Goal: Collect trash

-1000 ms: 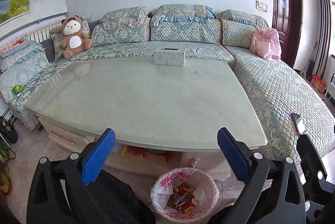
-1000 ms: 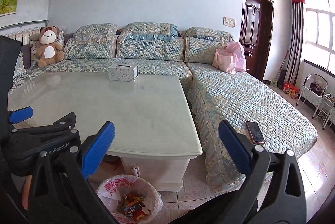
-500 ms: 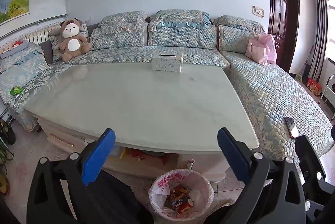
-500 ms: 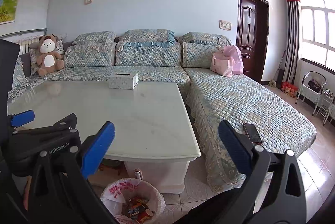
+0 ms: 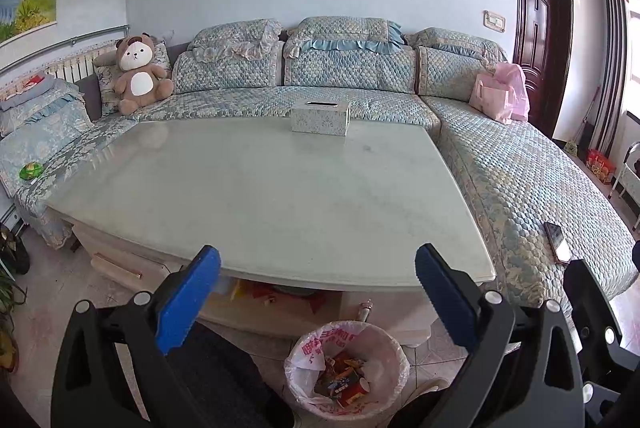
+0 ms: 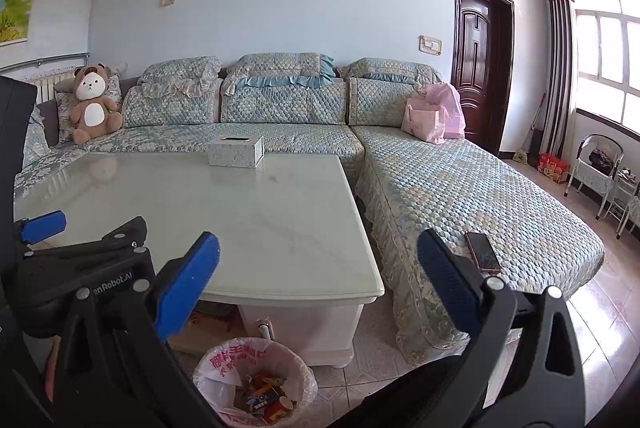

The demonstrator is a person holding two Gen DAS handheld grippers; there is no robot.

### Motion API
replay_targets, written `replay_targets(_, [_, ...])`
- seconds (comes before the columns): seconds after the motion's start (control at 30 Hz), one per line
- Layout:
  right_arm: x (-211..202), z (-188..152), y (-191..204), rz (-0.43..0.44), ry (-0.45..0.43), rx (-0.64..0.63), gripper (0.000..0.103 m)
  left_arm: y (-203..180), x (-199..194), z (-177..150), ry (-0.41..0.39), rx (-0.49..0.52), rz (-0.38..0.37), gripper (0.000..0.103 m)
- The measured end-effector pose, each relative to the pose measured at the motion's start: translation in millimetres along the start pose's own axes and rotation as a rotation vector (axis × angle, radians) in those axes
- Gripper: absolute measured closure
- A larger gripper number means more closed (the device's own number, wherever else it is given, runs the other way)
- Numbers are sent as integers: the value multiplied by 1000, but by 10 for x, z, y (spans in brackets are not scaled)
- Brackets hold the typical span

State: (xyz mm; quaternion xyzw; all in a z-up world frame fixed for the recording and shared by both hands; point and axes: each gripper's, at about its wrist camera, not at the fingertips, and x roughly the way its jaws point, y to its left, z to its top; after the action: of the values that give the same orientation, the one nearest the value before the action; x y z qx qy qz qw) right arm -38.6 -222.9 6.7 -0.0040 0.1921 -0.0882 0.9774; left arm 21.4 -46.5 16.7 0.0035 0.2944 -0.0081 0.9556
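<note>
A bin lined with a pink-white bag (image 5: 347,368) stands on the floor in front of the pale table (image 5: 256,188) and holds colourful wrappers (image 5: 340,382). It also shows in the right wrist view (image 6: 256,380). My left gripper (image 5: 316,288) is open and empty, held above the bin before the table's front edge. My right gripper (image 6: 316,288) is open and empty, to the right of the left one, whose body shows in the right wrist view (image 6: 80,268). A small green item (image 5: 31,171) lies on the left sofa seat.
A tissue box (image 5: 320,118) stands at the table's far side. A quilted corner sofa (image 6: 460,188) wraps around the table, with a teddy bear (image 5: 138,74), a pink bag (image 5: 500,96) and a phone (image 6: 482,251). Items sit on the shelf under the table (image 5: 272,294).
Both grippers have drawn back and risen slightly, so the table and bin sit lower and farther in view. Both stay open and empty.
</note>
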Motion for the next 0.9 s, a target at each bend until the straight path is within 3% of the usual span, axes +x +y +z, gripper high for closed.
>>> replay_targets(0.9, [-15,1,53,4,-1,-4,6,32,-30,-26,-1,-15,6,7])
